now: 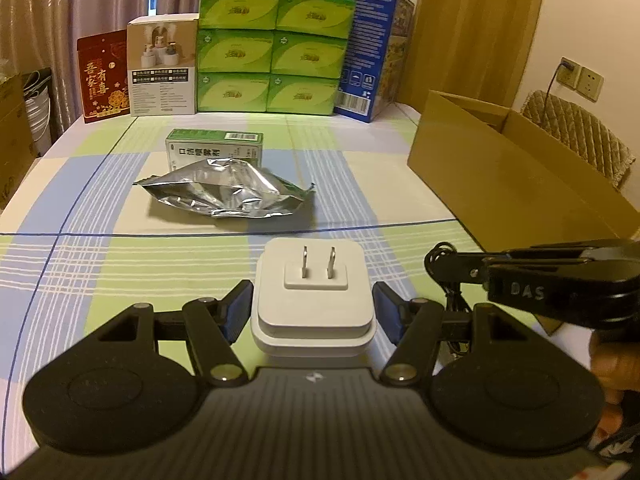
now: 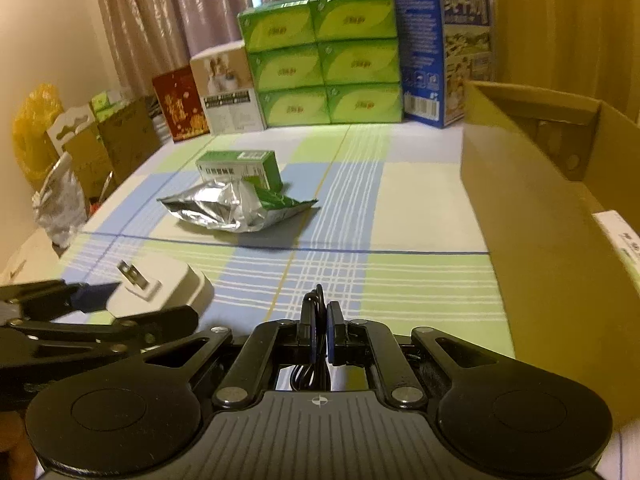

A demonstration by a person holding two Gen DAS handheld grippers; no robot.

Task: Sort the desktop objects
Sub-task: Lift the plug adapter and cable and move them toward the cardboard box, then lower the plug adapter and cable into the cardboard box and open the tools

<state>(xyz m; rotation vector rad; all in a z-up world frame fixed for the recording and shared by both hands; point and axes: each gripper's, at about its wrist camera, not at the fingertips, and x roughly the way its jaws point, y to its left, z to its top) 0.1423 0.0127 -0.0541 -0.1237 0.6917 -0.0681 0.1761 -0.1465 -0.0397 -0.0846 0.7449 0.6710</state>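
Note:
A white plug-in charger point(image 1: 316, 300) with two prongs up sits between the blue pads of my left gripper point(image 1: 313, 304), which is shut on its sides. My right gripper point(image 2: 319, 316) is shut on a bundle of black cable point(image 2: 316, 300); in the left wrist view it comes in from the right with the cable loop point(image 1: 440, 256) at its tip. Further out on the checked cloth lie a crumpled silver foil pouch point(image 1: 224, 194) and, behind it, a green and white medicine box point(image 1: 215, 152). An open cardboard box point(image 2: 532, 216) stands on the right.
Along the table's far edge stand a stack of green tissue packs point(image 1: 272, 48), a blue carton point(image 1: 372, 48), a white box point(image 1: 164, 68) and a red box point(image 1: 104, 76). Cartons and bags point(image 2: 80, 152) sit beyond the left edge. A hand point(image 1: 612, 368) holds the right gripper.

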